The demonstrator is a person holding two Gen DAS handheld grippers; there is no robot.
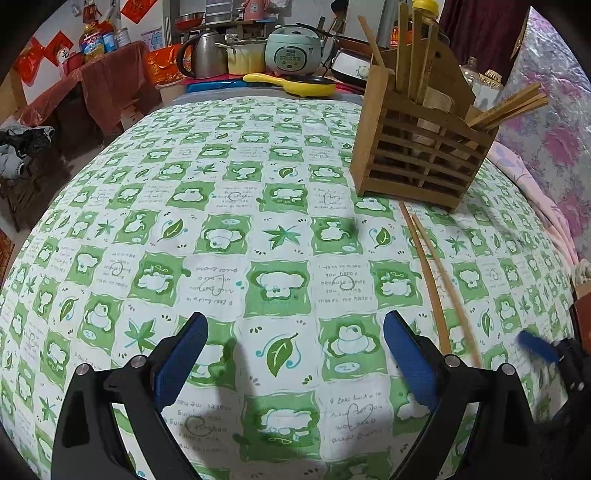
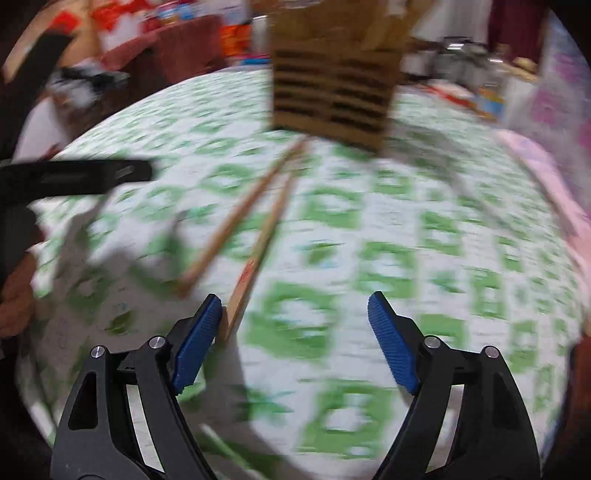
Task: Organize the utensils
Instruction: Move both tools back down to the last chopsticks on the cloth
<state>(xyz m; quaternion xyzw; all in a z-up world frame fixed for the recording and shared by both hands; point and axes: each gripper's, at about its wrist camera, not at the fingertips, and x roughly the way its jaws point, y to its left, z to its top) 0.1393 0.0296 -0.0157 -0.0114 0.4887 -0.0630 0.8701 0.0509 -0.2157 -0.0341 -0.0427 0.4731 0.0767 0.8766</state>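
Note:
Two wooden chopsticks [image 1: 436, 280] lie side by side on the green-and-white tablecloth [image 1: 229, 236], running from the wooden slatted holder [image 1: 421, 147] toward me. The holder stands at the right back and holds several chopsticks [image 1: 506, 107]. My left gripper [image 1: 295, 332] is open and empty above the cloth, left of the chopsticks. The right gripper shows at the right edge in the left wrist view [image 1: 543, 350]. In the blurred right wrist view my right gripper [image 2: 295, 317] is open; the near end of one chopstick [image 2: 255, 258] lies by its left finger. The holder [image 2: 332, 85] is ahead.
Behind the table stand a kettle [image 1: 203, 55], a rice cooker [image 1: 295, 48], a yellow pan [image 1: 295, 85] and an oil bottle [image 1: 424, 22]. A floral pink cloth [image 1: 546, 155] lies along the right side. A red-covered table [image 1: 103, 81] is at the far left.

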